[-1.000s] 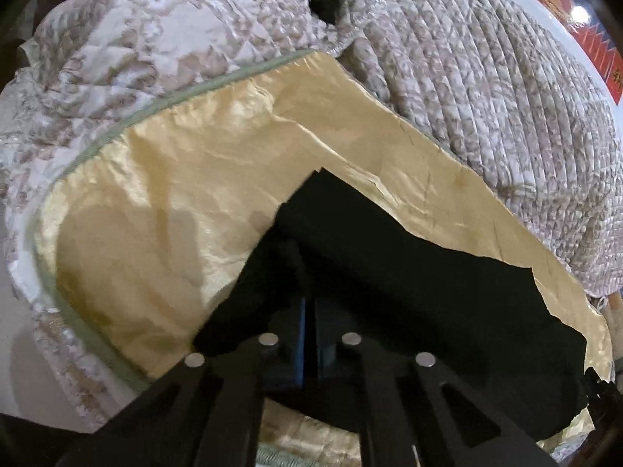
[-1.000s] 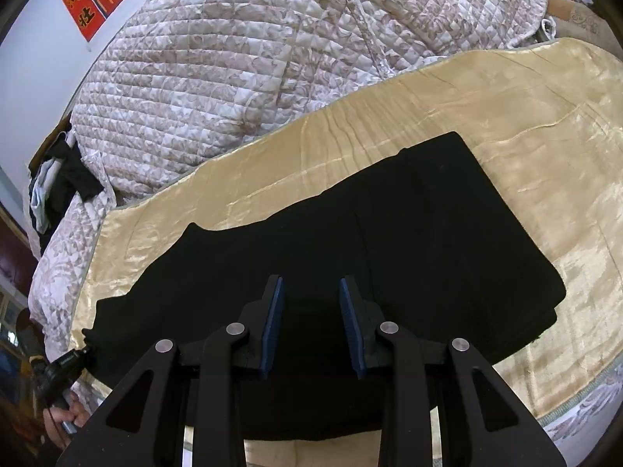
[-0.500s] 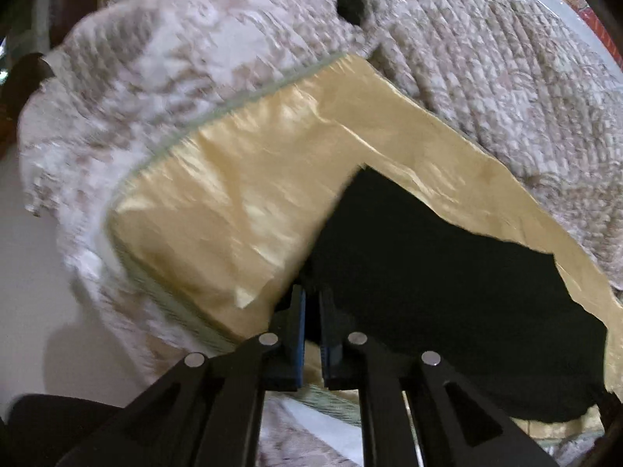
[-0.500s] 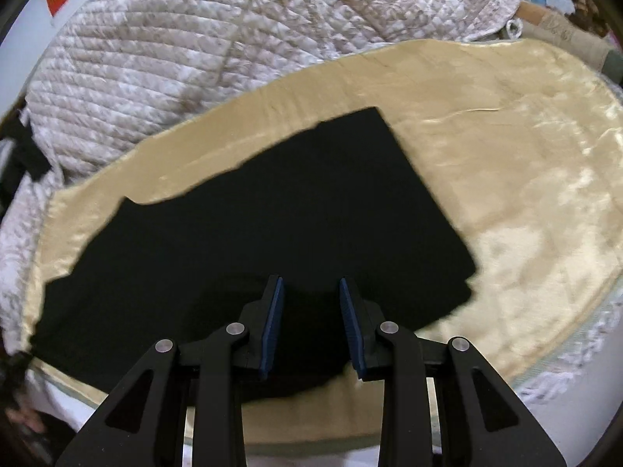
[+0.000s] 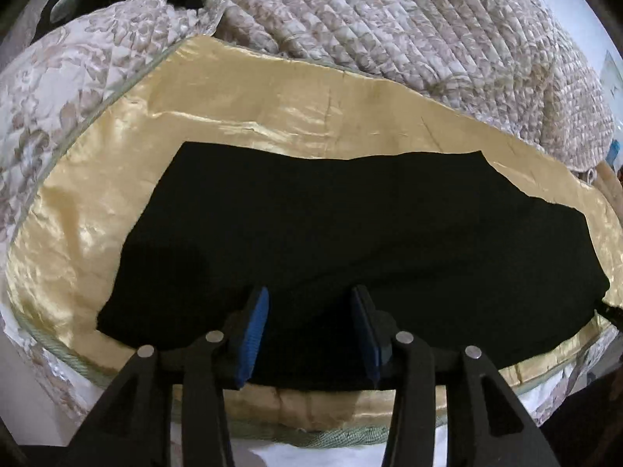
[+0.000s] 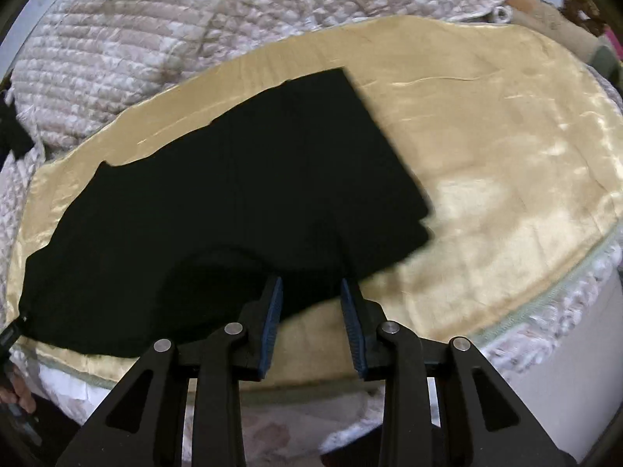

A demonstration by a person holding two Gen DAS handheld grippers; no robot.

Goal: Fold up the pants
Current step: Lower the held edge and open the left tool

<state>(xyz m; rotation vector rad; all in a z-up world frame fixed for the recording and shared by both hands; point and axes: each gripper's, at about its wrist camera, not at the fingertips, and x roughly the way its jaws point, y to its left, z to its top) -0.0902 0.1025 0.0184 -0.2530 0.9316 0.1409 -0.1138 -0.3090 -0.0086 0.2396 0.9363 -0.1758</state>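
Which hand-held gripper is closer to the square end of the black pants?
Right hand-held gripper, just beside that end of the black pants. Left hand-held gripper, jaws opening, is over the other end.

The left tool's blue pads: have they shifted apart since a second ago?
Yes. The left tool was shut a second ago; now its jaws are opening, blue pads standing apart over the black pants on the gold sheet, gripping nothing.

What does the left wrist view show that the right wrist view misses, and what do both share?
Only the left view shows the left tongs, jaws opening with nothing pinched, and the pants' near hem running the bed's front edge. Only the right view shows the right tongs, open, and bare gold cover to the right. Both show the black pants lying flat on the gold cover, with the quilt behind.
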